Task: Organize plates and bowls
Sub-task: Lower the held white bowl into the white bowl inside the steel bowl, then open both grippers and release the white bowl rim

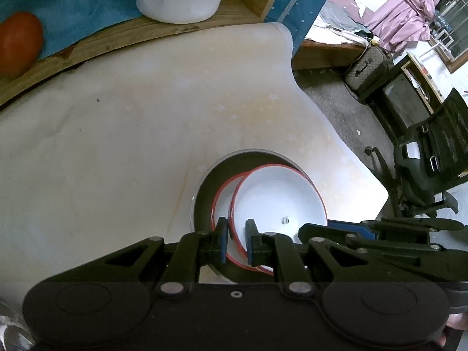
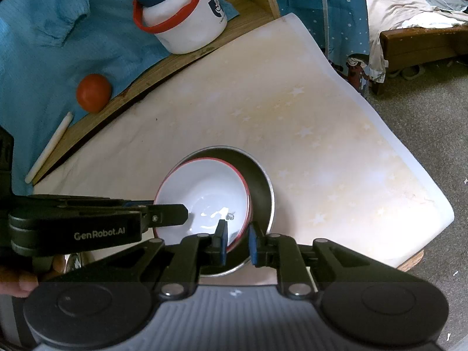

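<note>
A white bowl with a red rim (image 1: pixel 278 199) (image 2: pixel 204 193) sits tilted inside a second red-rimmed white bowl (image 1: pixel 222 201). Both rest in a steel bowl (image 1: pixel 213 175) (image 2: pixel 260 181) on the cream tablecloth. My left gripper (image 1: pixel 237 234) straddles the top bowl's near rim, a narrow gap showing between the rim and its blue pads. From the other side, my right gripper (image 2: pixel 237 238) has the white bowls' rim between its jaws, with dark steel visible beside the right pad. In the right wrist view, the left gripper's finger (image 2: pixel 172 215) reaches over the bowl from the left.
A white tub with a red handle (image 2: pixel 187 29) stands on a wooden board (image 2: pixel 163 70) at the back. A tomato (image 2: pixel 93 92) and a white stick (image 2: pixel 49 146) lie by a blue cloth. The table edge drops off at right, with a black chair (image 1: pixel 424 161) beyond it.
</note>
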